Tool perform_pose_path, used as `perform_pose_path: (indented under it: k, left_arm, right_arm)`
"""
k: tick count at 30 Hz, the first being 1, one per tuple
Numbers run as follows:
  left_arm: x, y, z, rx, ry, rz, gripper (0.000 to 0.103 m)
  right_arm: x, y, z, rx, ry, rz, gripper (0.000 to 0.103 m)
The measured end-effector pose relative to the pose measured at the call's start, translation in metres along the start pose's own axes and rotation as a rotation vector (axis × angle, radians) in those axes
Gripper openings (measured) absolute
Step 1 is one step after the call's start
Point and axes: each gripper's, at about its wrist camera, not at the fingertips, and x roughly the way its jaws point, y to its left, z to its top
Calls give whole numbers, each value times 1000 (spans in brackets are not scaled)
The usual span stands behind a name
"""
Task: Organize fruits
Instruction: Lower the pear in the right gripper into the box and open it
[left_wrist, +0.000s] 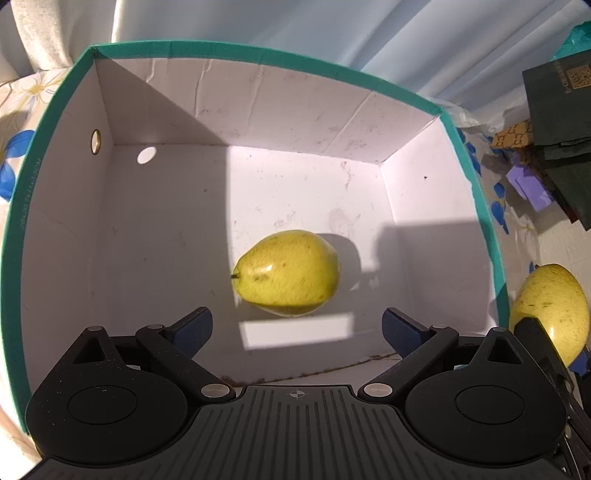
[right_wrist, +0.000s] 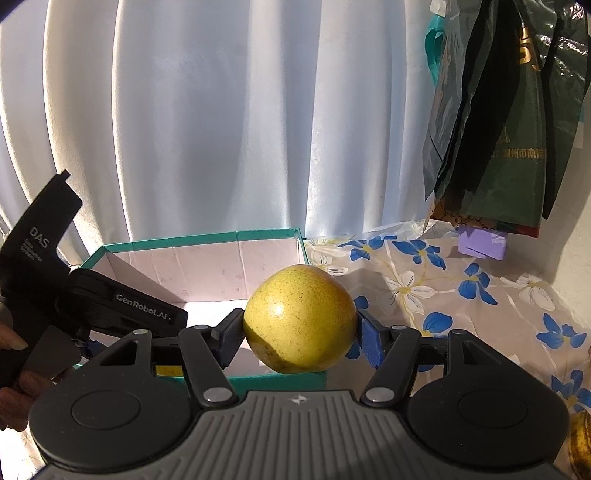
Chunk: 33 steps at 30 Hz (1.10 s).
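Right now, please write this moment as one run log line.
left gripper: open, above box | pear in box: released | right gripper: shut on second pear | next: probably box it

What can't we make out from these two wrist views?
- Right wrist view: floor of the teal-rimmed cardboard box and most of the loose yellow pear in it, hidden by the right gripper, its held yellow pear and the box's near wall.
- Right wrist view: brown-yellow fruit, cut off at the edge.
- Left wrist view: left gripper open; box's near wall hidden by its body.
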Motion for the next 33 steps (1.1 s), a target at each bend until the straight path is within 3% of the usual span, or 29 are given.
perform_pose_path:
  k: [3, 7, 12, 14, 18, 23, 33]
  left_arm:
    - [-15, 0, -9, -10, -58, -6, 101]
    - [-49, -5, -35, 36, -236, 25, 102]
    - [-75, -18, -66, 162, -422, 234, 103]
    - [-81, -17, -71, 178, -433, 273, 103]
    - [-80, -7, -73, 155, -397, 199, 103]
    - [-79, -5, -77, 150, -397, 281, 103]
    - [-78, -5, -79, 160, -386, 285, 103]
  right_arm:
    - [-1, 2, 0, -5, -3, -1, 64]
    - [1, 4, 1, -12, -1, 3, 64]
    - [6, 10, 4, -34, 2, 15, 64]
    - [9, 14, 5, -45, 7, 21, 64]
    - [16, 24, 5, -74, 28, 42, 64]
    - [33, 33, 3, -90, 81, 71, 64]
    - [58, 37, -6, -90, 176, 68, 64]
